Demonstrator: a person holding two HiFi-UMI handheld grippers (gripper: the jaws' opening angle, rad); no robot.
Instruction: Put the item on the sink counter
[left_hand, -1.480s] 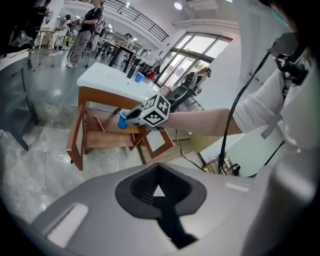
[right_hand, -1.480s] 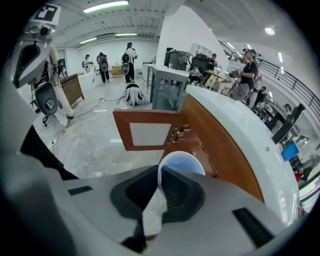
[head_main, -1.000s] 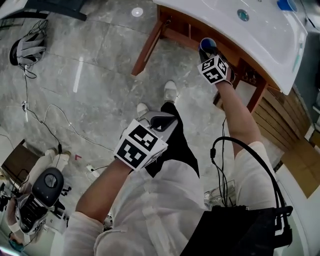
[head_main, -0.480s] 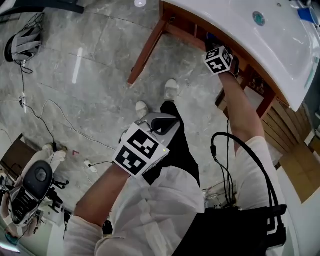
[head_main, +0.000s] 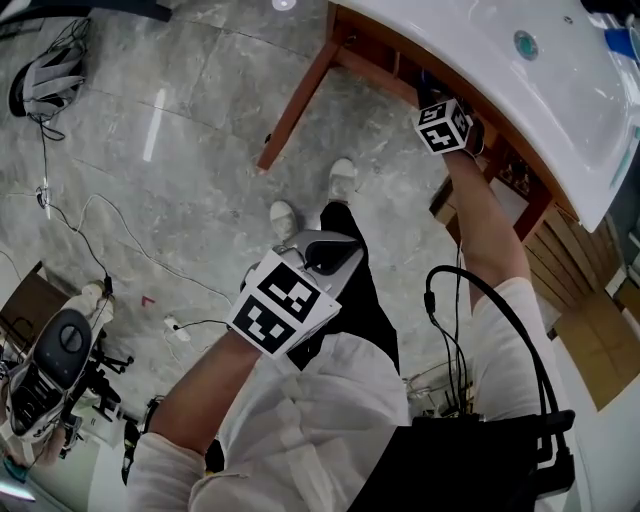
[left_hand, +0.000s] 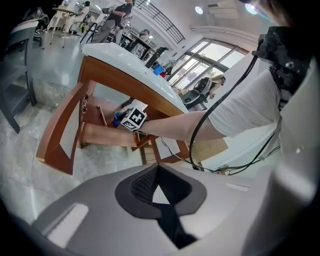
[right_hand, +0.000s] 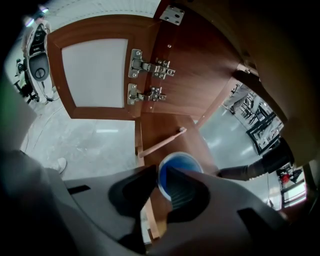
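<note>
Under white sink counter (head_main: 450, 45), inside brown wooden cabinet (right_hand: 200, 75), round blue plastic cup (right_hand: 176, 167) is pinched by rim between jaws of right gripper (right_hand: 161, 175), over wooden shelf (right_hand: 170, 130). Pale thin stick (right_hand: 161, 142) is seen on shelf just beyond cup. Hinged frosted-panel door (right_hand: 92, 72) is swung open. Counter overhangs cup. Left gripper (left_hand: 159, 184) is kept near body, jaws pressed together, empty. Cup's lower part is hidden by jaws.

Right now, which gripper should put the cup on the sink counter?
Right. The right gripper grips the cup by its rim under the counter; the left gripper is shut, empty, farther away.
</note>
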